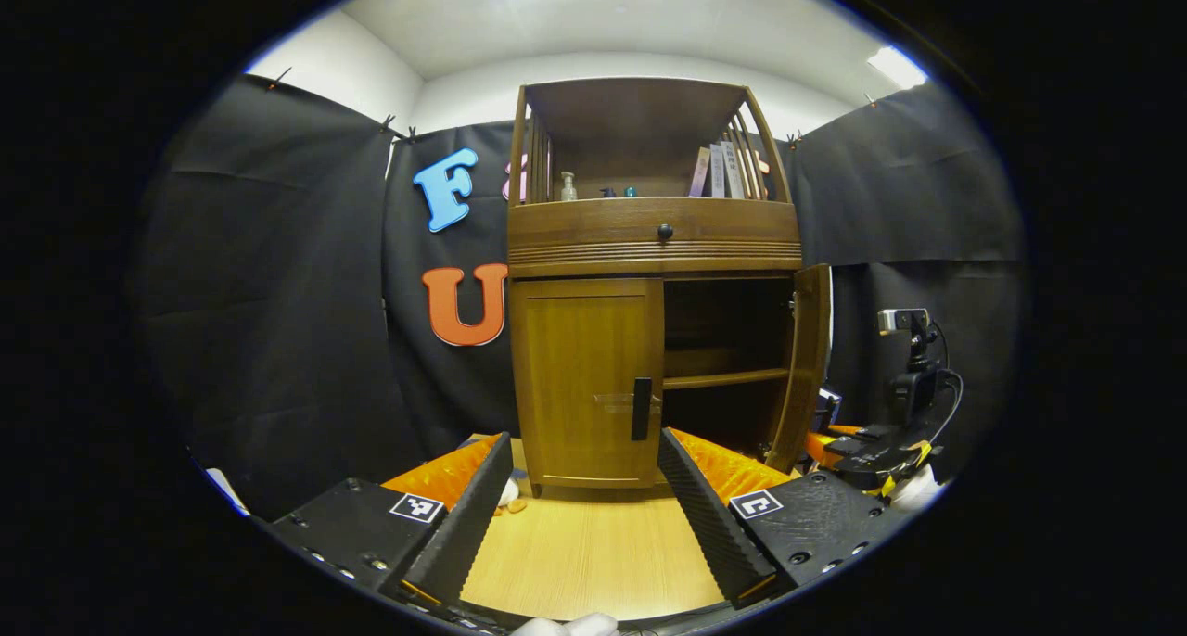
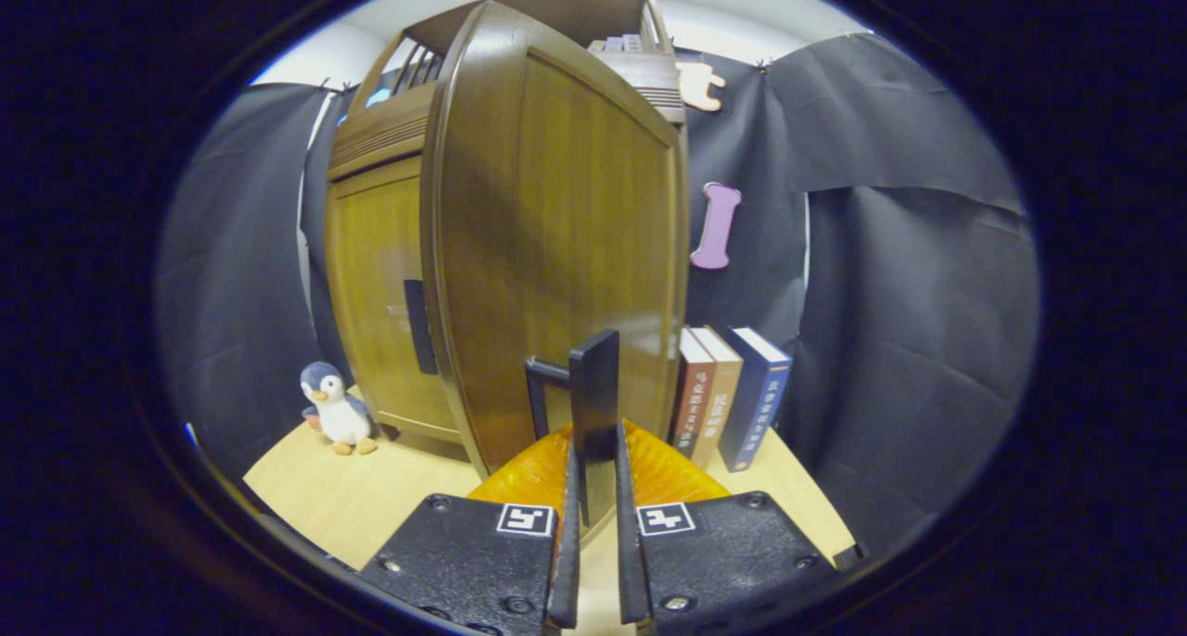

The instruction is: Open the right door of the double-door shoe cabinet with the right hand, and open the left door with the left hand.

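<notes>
Facing the shoe cabinet (image 1: 654, 284) head-on, the left gripper (image 1: 584, 460) has its jaws spread wide and holds nothing — the left door (image 1: 586, 381) sits shut straight ahead between the fingers, its dark handle (image 1: 641, 409) just off the right finger's tip. Right of the jaws, the right door (image 1: 809, 362) stands swung open, shelf (image 1: 726, 376) exposed inside. Farther right, the other gripper sits low beside that door.

In the right gripper view, the right gripper (image 2: 593, 432) is pinched on the right door's handle (image 2: 593, 404), the fingers pressed on it from both sides. Penguin toy (image 2: 332, 408) left of the jaws, books (image 2: 733, 395) right, on the wooden tabletop (image 2: 371, 497).
</notes>
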Demonstrator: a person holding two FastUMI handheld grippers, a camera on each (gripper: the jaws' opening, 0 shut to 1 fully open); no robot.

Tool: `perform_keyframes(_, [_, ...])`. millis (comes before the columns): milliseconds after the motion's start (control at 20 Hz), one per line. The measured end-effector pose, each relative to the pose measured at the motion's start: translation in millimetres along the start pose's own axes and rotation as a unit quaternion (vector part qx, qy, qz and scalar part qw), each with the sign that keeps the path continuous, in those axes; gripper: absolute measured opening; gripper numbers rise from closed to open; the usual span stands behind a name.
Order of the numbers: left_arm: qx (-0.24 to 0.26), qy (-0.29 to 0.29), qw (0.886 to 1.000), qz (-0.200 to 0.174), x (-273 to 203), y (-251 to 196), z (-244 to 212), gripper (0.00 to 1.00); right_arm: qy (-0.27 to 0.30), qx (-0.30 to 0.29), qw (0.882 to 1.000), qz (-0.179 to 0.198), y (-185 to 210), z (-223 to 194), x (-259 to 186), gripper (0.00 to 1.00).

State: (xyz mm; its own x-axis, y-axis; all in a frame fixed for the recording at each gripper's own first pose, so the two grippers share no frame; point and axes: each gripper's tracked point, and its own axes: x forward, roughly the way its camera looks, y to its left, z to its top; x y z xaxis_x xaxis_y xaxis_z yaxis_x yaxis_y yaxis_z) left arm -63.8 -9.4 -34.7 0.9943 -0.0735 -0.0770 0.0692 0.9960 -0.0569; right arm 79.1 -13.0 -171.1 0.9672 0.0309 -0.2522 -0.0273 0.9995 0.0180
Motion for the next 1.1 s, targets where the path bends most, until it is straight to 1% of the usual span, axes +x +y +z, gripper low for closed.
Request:
perform_keyframes(50, [0.000,-0.002,1.000,-0.006,1,-4,2,1.00,0.000,0.006,1.000,-0.004,-10,0,-3,0.18])
perform_keyframes(100, [0.001,-0.005,1.000,-0.013,2,-9,4,0.96,0.000,0.015,1.000,-0.007,-20,0,-5,0.16])
perform_keyframes(250, [0.003,-0.008,1.000,-0.026,4,-22,5,0.96,0.001,0.022,0.999,-0.035,-60,0,-5,0.09])
perform_keyframes(300, [0.004,-0.009,1.000,-0.030,4,-26,6,0.96,0.003,0.032,0.999,-0.027,-65,1,-6,0.08])
perform_keyframes(350, [0.004,-0.010,0.999,-0.032,4,-30,7,0.96,0.004,0.033,0.999,-0.021,-68,1,-7,0.04])
perform_keyframes(450, [0.008,-0.010,0.999,-0.033,5,-38,7,0.96,0.006,0.019,1.000,-0.006,-80,2,-8,0.04])
perform_keyframes(650, [0.007,-0.006,1.000,-0.021,7,-50,8,0.96,0.005,0.016,1.000,0.021,-97,5,-6,0.04])
perform_keyframes(700, [0.007,-0.007,1.000,-0.016,8,-53,10,1.00,0.005,0.013,1.000,0.028,-101,5,-5,0.04])
perform_keyframes(800, [0.009,-0.009,1.000,-0.002,9,-61,13,1.00,0.006,0.005,0.999,0.048,-110,4,-3,0.04])
perform_keyframes(850, [0.010,-0.010,1.000,0.006,10,-66,14,0.96,0.006,0.003,0.998,0.058,-114,6,-2,0.04])
perform_keyframes(900, [0.011,-0.011,1.000,0.014,10,-71,16,0.96,0.007,0.001,0.998,0.070,-119,7,-1,0.04])
perform_keyframes(950, [0.012,-0.011,1.000,0.022,9,-76,17,1.00,0.009,-0.002,0.997,0.081,-123,8,0,0.04])
perform_keyframes(1000, [0.012,-0.011,0.999,0.030,9,-81,17,0.96,0.010,-0.005,0.996,0.094,-127,7,1,0.04])
perform_keyframes(1100, [0.010,-0.007,0.999,0.041,8,-93,16,0.96,0.011,-0.020,0.993,0.114,-130,7,3,0.04])
